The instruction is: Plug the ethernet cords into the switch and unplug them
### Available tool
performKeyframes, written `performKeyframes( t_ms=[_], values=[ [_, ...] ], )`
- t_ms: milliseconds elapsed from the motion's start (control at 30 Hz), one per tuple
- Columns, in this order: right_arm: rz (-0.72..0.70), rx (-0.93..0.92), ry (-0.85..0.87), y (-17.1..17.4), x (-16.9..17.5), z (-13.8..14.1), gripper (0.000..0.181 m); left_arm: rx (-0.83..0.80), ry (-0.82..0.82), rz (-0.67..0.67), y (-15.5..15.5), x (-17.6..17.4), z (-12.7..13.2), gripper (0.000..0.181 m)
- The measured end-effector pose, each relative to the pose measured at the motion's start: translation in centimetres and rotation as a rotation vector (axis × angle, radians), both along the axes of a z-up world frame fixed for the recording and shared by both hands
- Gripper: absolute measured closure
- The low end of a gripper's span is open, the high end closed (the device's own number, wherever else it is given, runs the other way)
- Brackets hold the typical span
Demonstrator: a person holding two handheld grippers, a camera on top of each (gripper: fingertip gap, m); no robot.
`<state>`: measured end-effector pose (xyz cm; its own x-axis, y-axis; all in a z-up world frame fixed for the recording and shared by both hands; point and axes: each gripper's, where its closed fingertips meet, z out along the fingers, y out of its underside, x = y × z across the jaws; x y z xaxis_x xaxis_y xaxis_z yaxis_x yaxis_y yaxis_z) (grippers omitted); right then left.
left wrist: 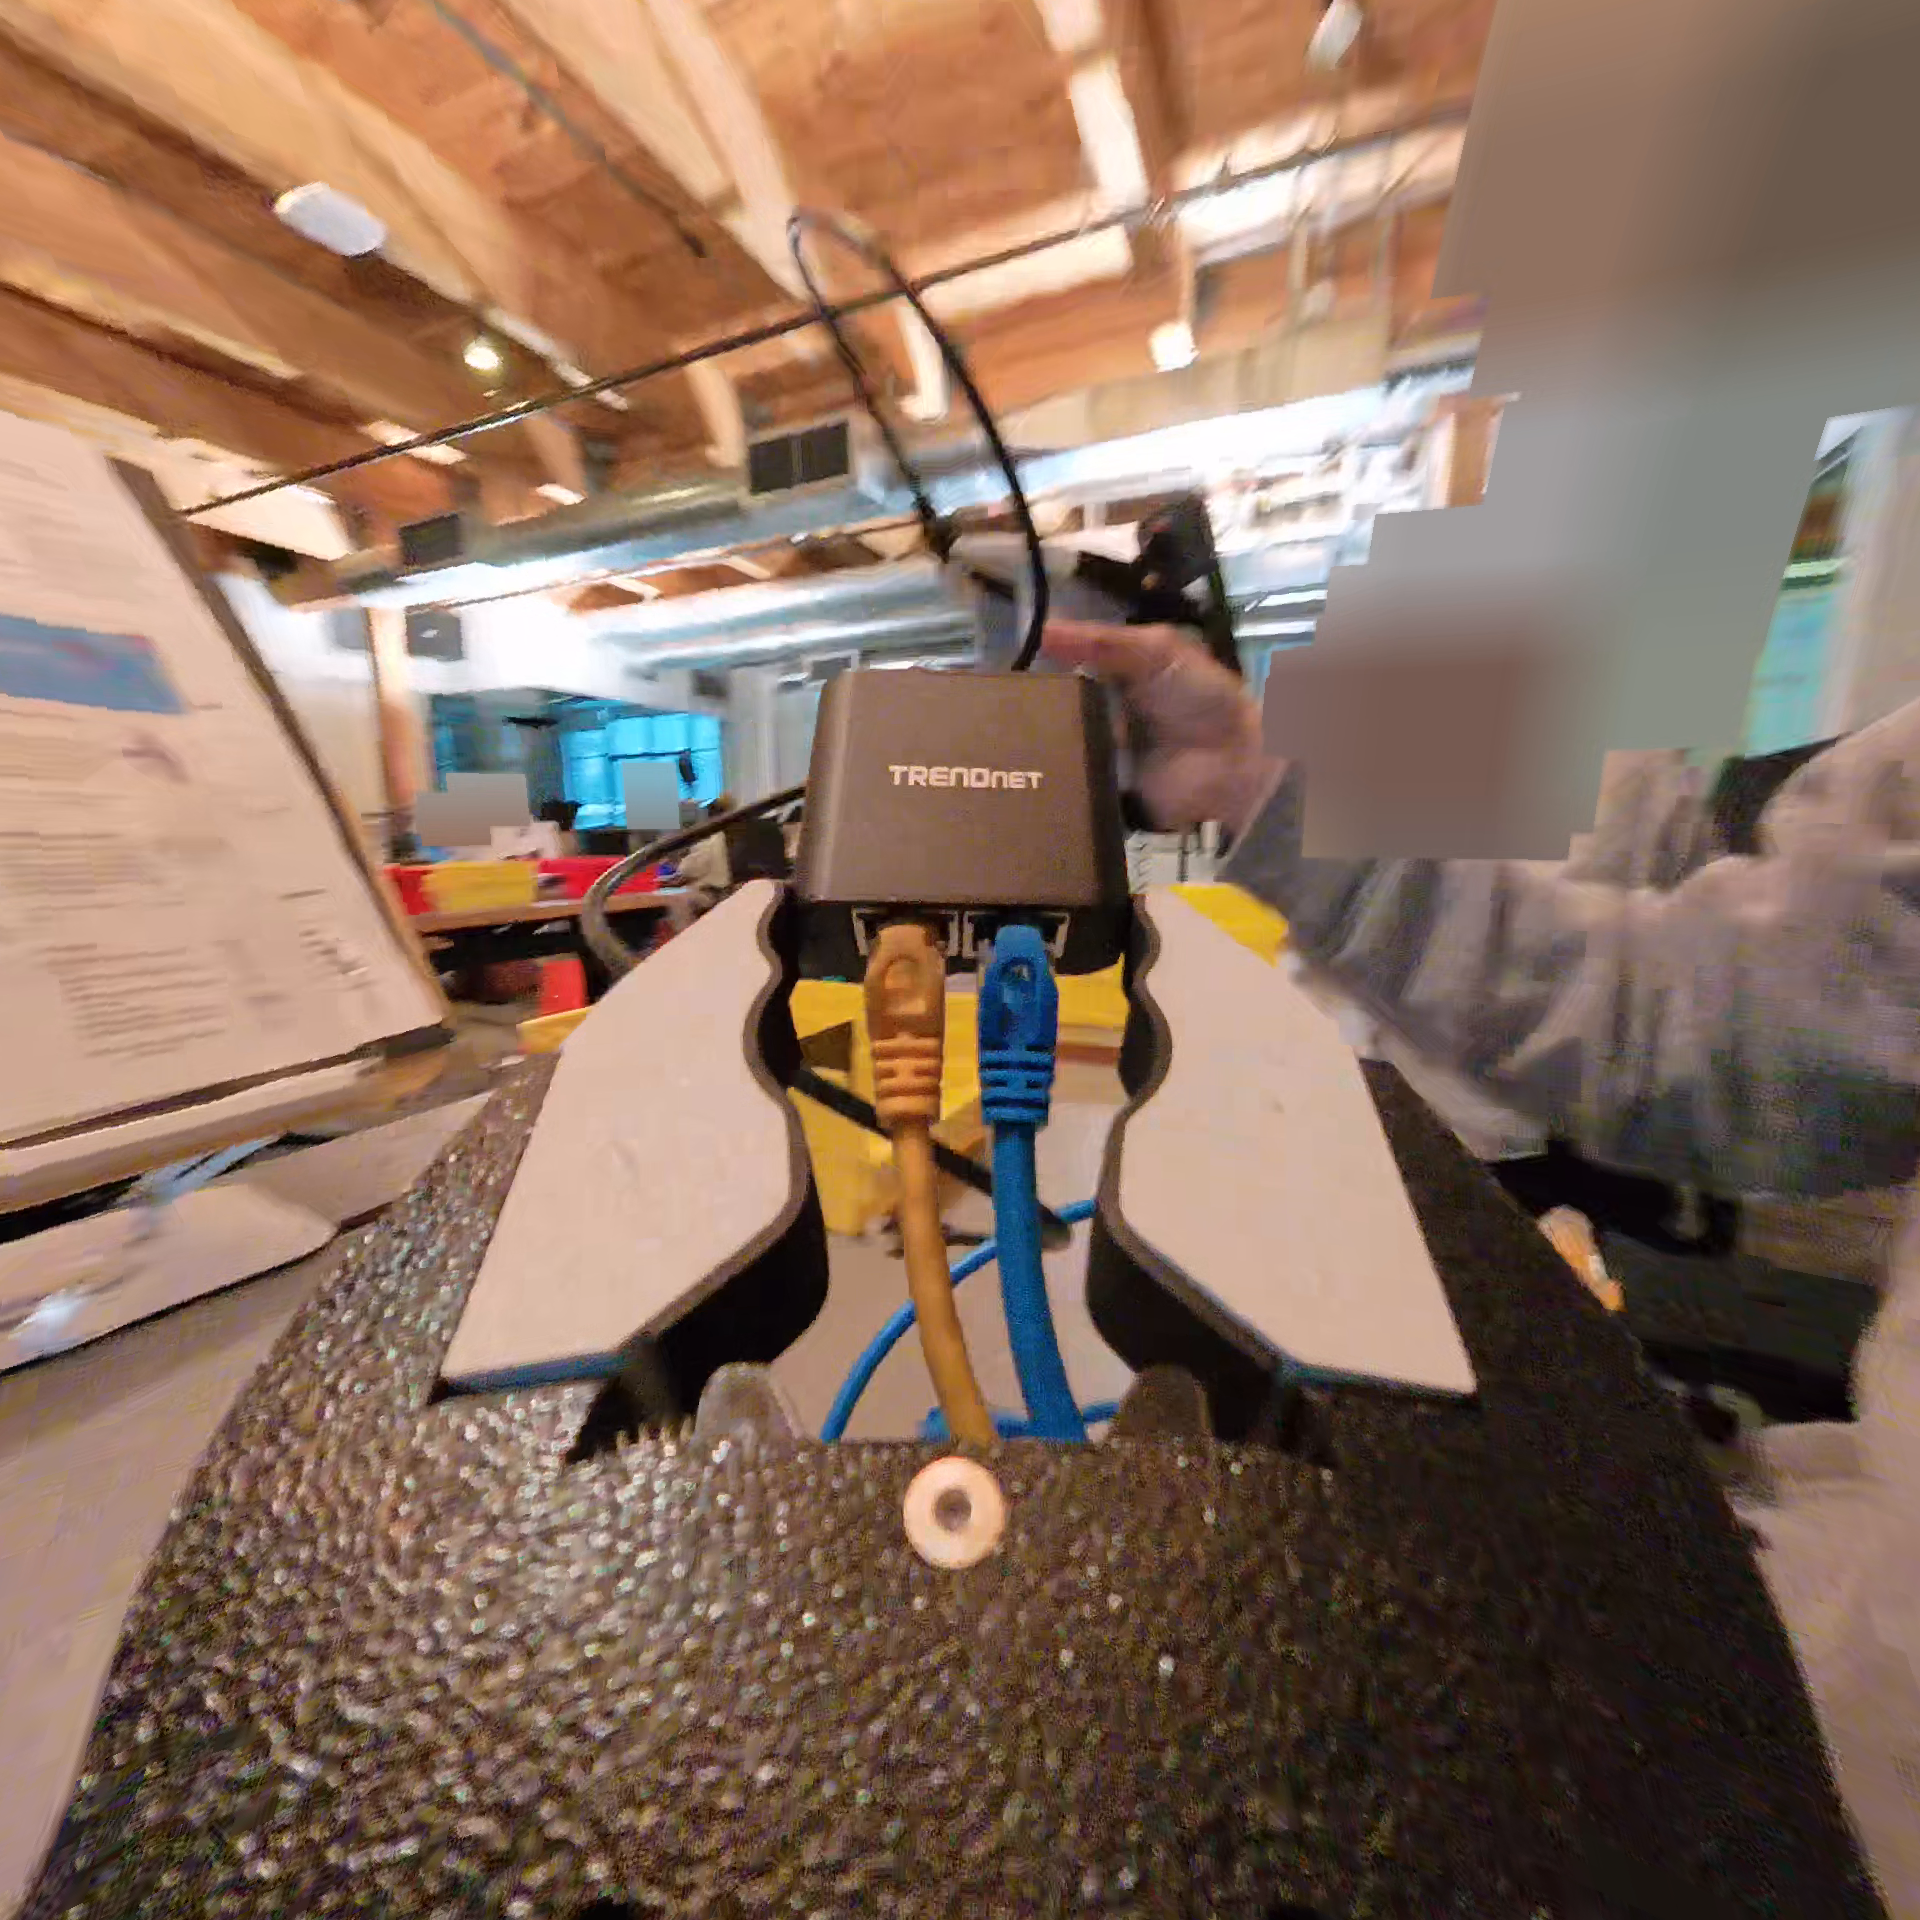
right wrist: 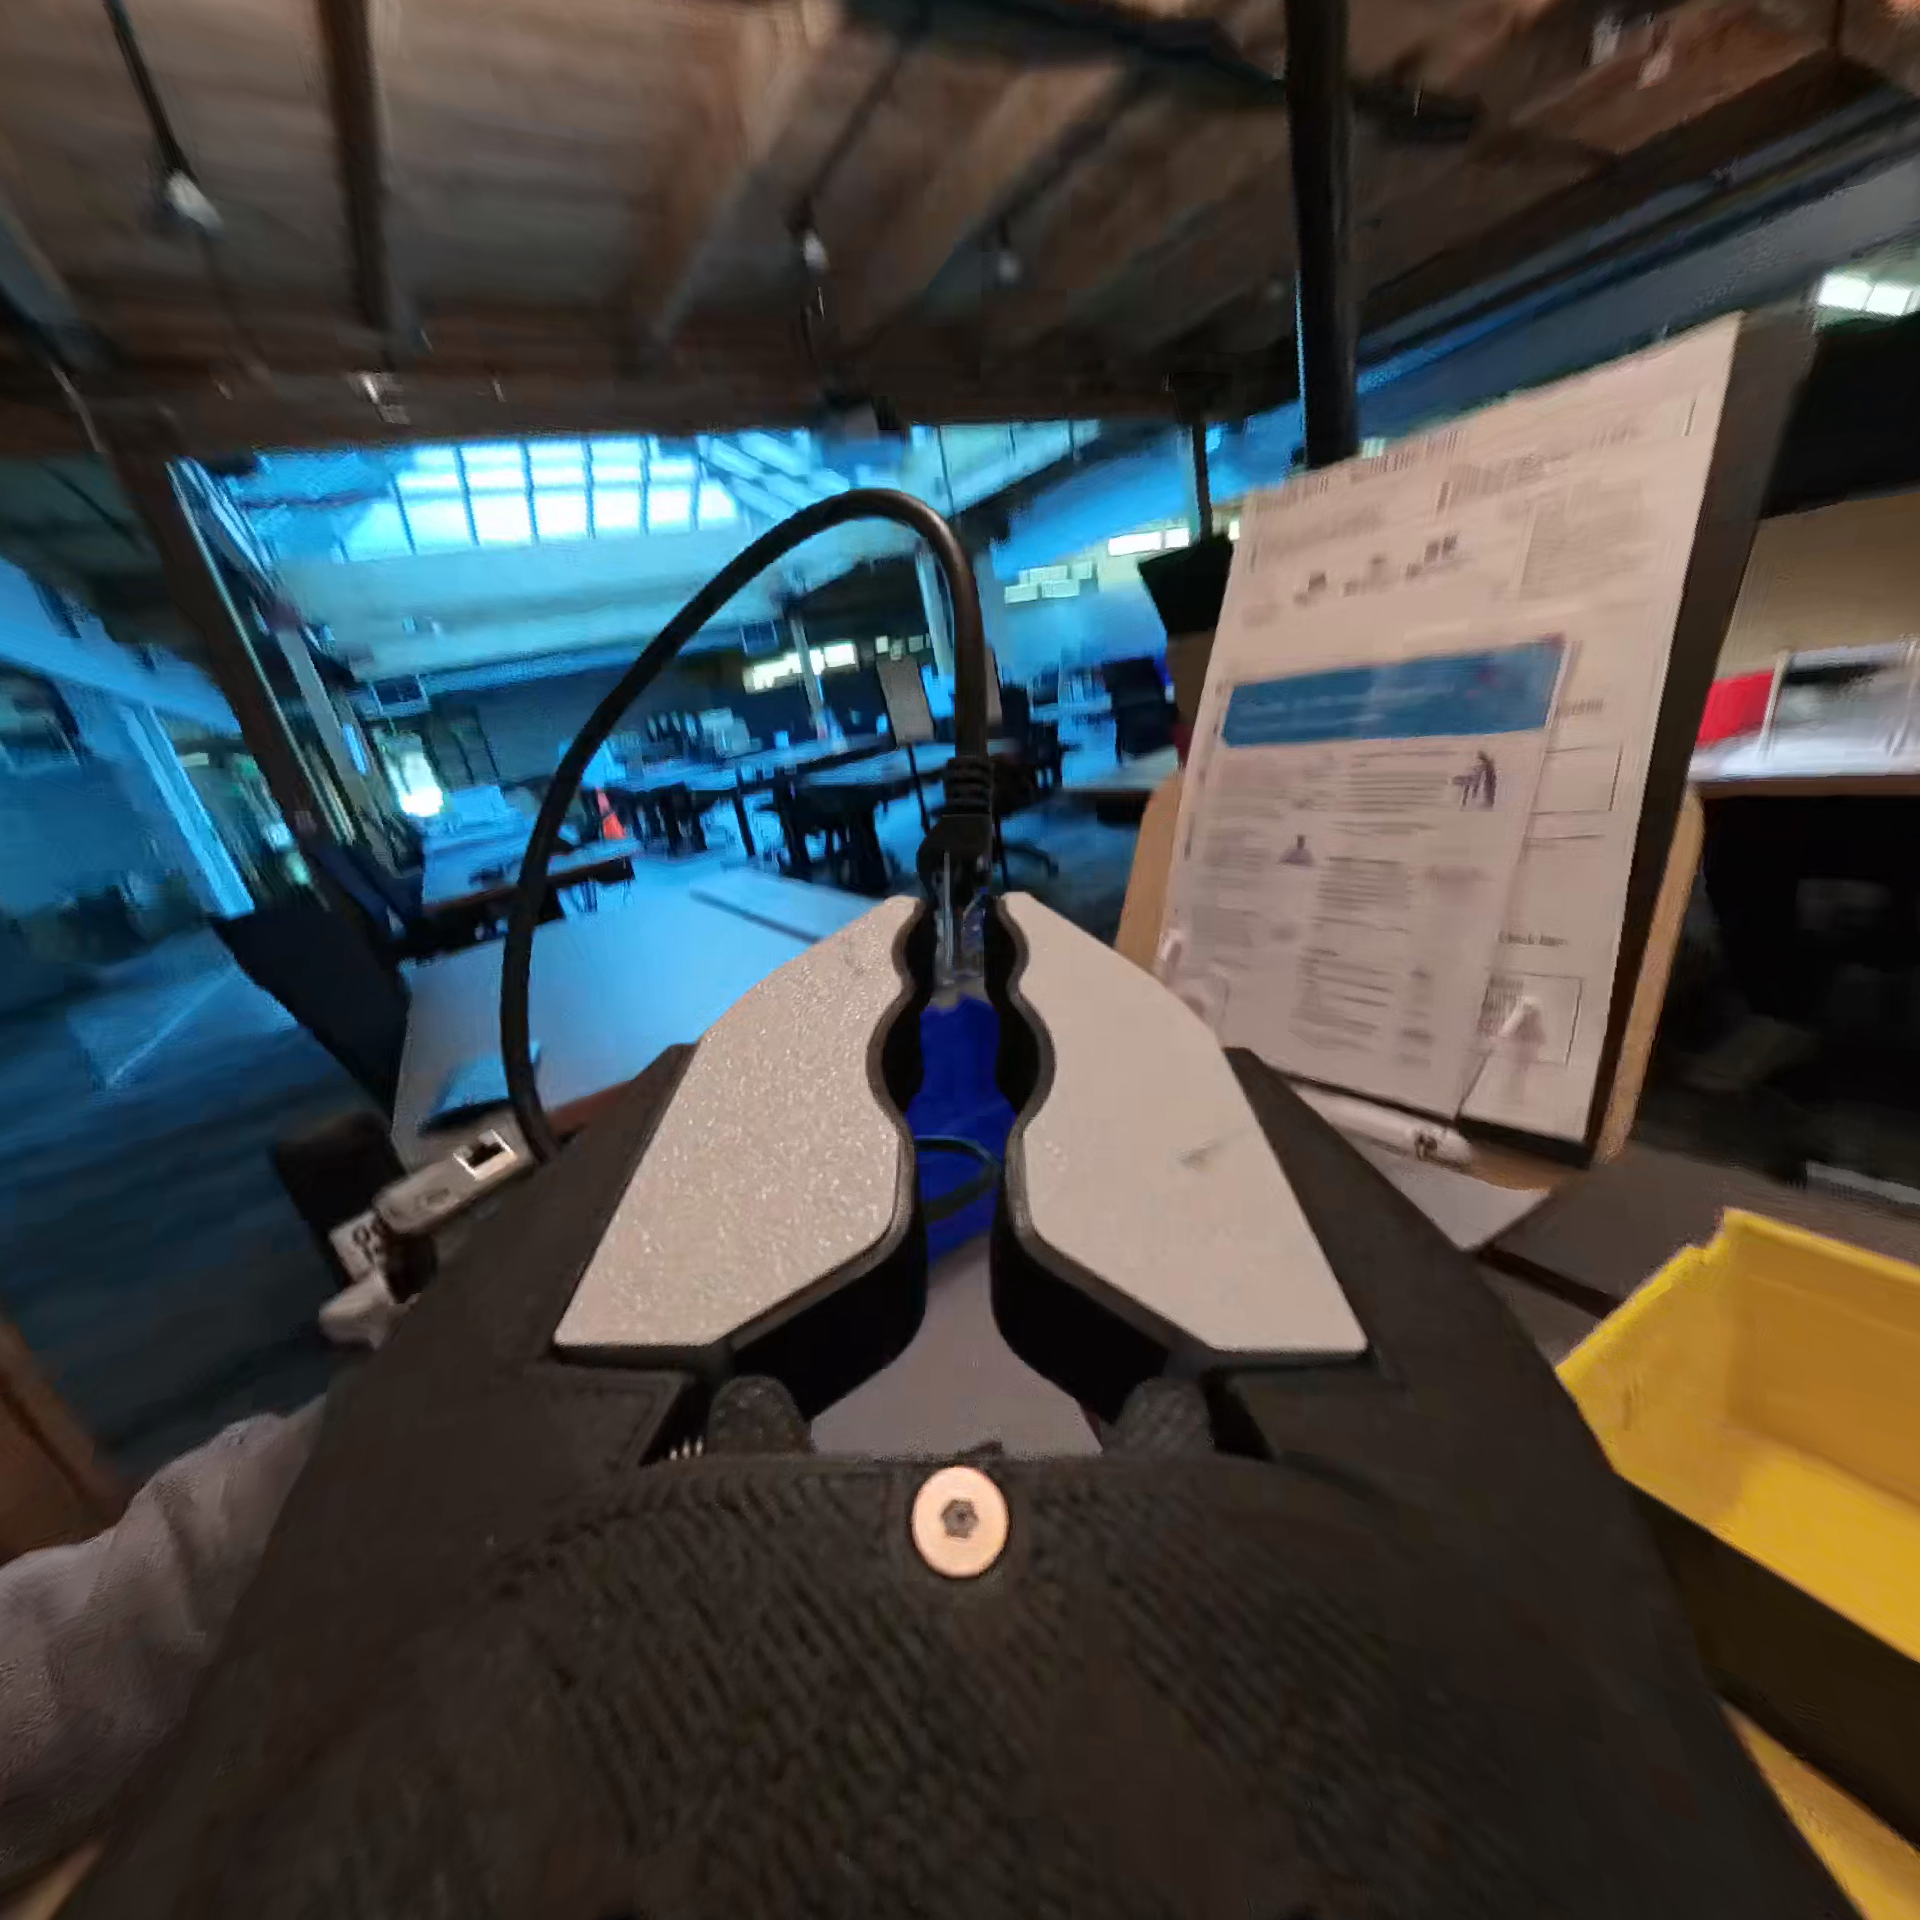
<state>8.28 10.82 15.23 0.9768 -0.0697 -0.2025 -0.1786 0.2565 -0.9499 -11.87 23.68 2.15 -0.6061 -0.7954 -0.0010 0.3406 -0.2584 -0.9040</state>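
In the left wrist view my left gripper point(left wrist: 961, 914) is shut on a black switch point(left wrist: 956, 800), held up between the fingertips. An orange ethernet cord point(left wrist: 909, 1049) and a blue ethernet cord point(left wrist: 1018, 1049) are plugged into its two front ports and hang down between the fingers. My right gripper point(right wrist: 958, 935) is shut on the clear plug of a black ethernet cord point(right wrist: 961, 821), whose cable loops up and to the left. The right gripper also shows in the left wrist view point(left wrist: 1174, 582), behind the switch, with a hand on it.
A board with a printed sheet point(left wrist: 177, 790) leans at the left; it also shows in the right wrist view point(right wrist: 1434, 790). A yellow bin point(right wrist: 1766, 1382) sits at the lower right. A small grey device with a port point(right wrist: 457, 1174) lies at the left. A sleeve point(left wrist: 1558, 987) is on the right.
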Motion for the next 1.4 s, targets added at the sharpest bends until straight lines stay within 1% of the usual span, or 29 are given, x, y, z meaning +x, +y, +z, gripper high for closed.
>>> performKeyframes(
  t_ms=[33, 67, 133, 200, 267, 333, 367, 400, 467, 500, 533, 567, 600, 667, 733, 767, 800, 833, 900, 933, 967, 1000, 1067, 1100, 1133, 1200, 1267, 1333, 1400],
  values=[
    [0.021, -0.032, 0.028, 0.8, 0.1, -0.8, 0.171, -0.017, -0.007, -0.016, 0.0, -0.2, 0.3, 0.122],
    [0.055, -0.065, 0.050, 1.9, -0.2, -1.8, 0.171, 0.001, 0.005, 0.011, 0.1, 0.1, 0.1, 0.122],
    [0.074, -0.188, 0.036, 4.2, -1.1, -5.0, 0.171, 0.034, 0.038, 0.062, 0.3, 0.9, -0.7, 0.122],
    [0.100, -0.204, 0.039, 5.7, -2.2, -6.7, 0.172, 0.003, 0.036, 0.148, 1.3, 1.5, -0.7, 0.122],
    [0.150, -0.208, 0.110, 6.8, -2.9, -7.9, 0.172, -0.002, 0.031, 0.266, 2.9, 1.8, -0.8, 0.122],
    [0.252, -0.171, 0.203, 7.9, -4.7, -8.8, 0.172, 0.149, 0.053, 0.387, 3.6, 2.4, -1.9, 0.122],
    [0.313, -0.131, 0.249, 8.4, -5.8, -9.0, 0.172, 0.188, 0.053, 0.441, 3.9, 2.5, -2.3, 0.122],
    [0.374, -0.052, 0.316, 8.4, -6.8, -8.6, 0.172, 0.187, 0.039, 0.501, 4.5, 2.5, -2.2, 0.122],
    [0.493, 0.114, 0.465, 8.0, -7.7, -7.0, 0.171, 0.165, 0.033, 0.632, 6.0, 2.6, -2.4, 0.122],
    [0.513, 0.165, 0.500, 7.8, -7.7, -6.4, 0.172, 0.172, 0.039, 0.704, 6.8, 2.7, -2.7, 0.122],
    [0.528, 0.195, 0.510, 7.7, -7.9, -6.0, 0.172, 0.186, 0.042, 0.745, 7.2, 2.7, -3.1, 0.122],
    [0.572, 0.246, 0.527, 7.4, -8.2, -5.3, 0.171, 0.178, 0.043, 0.782, 7.6, 2.6, -3.3, 0.122],
    [0.638, 0.347, 0.575, 6.5, -8.4, -4.1, 0.171, 0.149, 0.035, 0.817, 8.2, 2.4, -3.4, 0.122],
    [0.695, 0.516, 0.667, 4.6, -7.9, -2.6, 0.170, 0.088, -0.001, 0.845, 8.9, 1.7, -3.0, 0.122],
    [0.727, 0.688, 0.695, 2.2, -7.5, -2.3, 0.169, 0.036, -0.048, 0.838, 9.2, 1.0, -2.3, 0.122],
    [0.764, 0.759, 0.745, 1.2, -7.4, -2.8, 0.172, 0.009, -0.081, 0.843, 9.4, 0.5, -1.8, 0.122],
    [0.769, 0.791, 0.793, 0.7, -7.6, -4.0, 0.172, -0.014, -0.111, 0.853, 9.7, -0.1, -1.3, 0.122],
    [0.751, 0.820, 0.821, 0.5, -8.1, -5.5, 0.172, -0.039, -0.133, 0.866, 10.0, -0.5, -0.9, 0.122],
    [0.767, 0.923, 0.927, -0.6, -9.2, -8.4, 0.172, -0.084, -0.167, 0.875, 10.7, -1.4, -0.6, 0.122],
    [0.737, 0.973, 0.978, -1.2, -9.2, -9.8, 0.172, -0.091, -0.172, 0.862, 10.9, -1.6, -0.5, 0.122],
    [0.680, 1.008, 0.991, -1.9, -8.7, -10.8, 0.172, -0.099, -0.173, 0.844, 11.0, -1.7, -0.5, 0.122],
    [0.644, 1.038, 0.961, -2.8, -8.0, -11.1, 0.172, -0.111, -0.171, 0.814, 11.0, -1.7, -0.6, 0.122],
    [0.590, 1.094, 0.861, -4.9, -6.0, -10.6, 0.173, -0.124, -0.146, 0.685, 10.3, -0.9, -1.3, 0.122],
    [0.574, 1.125, 0.785, -6.2, -5.4, -9.9, 0.173, -0.133, -0.115, 0.644, 10.1, -0.4, -1.9, 0.122],
    [0.576, 1.124, 0.719, -7.2, -5.1, -9.5, 0.172, -0.140, -0.077, 0.638, 10.3, 0.2, -2.6, 0.122],
    [0.539, 0.980, 0.696, -7.1, -4.5, -10.0, 0.172, -0.133, -0.014, 0.654, 10.7, 1.0, -4.0, 0.122],
    [0.403, 0.797, 0.628, -7.2, -4.1, -11.5, 0.172, -0.085, 0.052, 0.677, 11.0, 1.7, -5.3, 0.122],
    [0.279, 0.530, 0.584, -6.7, -3.8, -13.9, 0.172, 0.009, 0.097, 0.699, 10.8, 2.3, -6.0, 0.122],
    [0.184, 0.383, 0.528, -7.1, -3.7, -15.4, 0.172, 0.085, 0.113, 0.708, 10.2, 2.7, -6.3, 0.122]
  ],
)
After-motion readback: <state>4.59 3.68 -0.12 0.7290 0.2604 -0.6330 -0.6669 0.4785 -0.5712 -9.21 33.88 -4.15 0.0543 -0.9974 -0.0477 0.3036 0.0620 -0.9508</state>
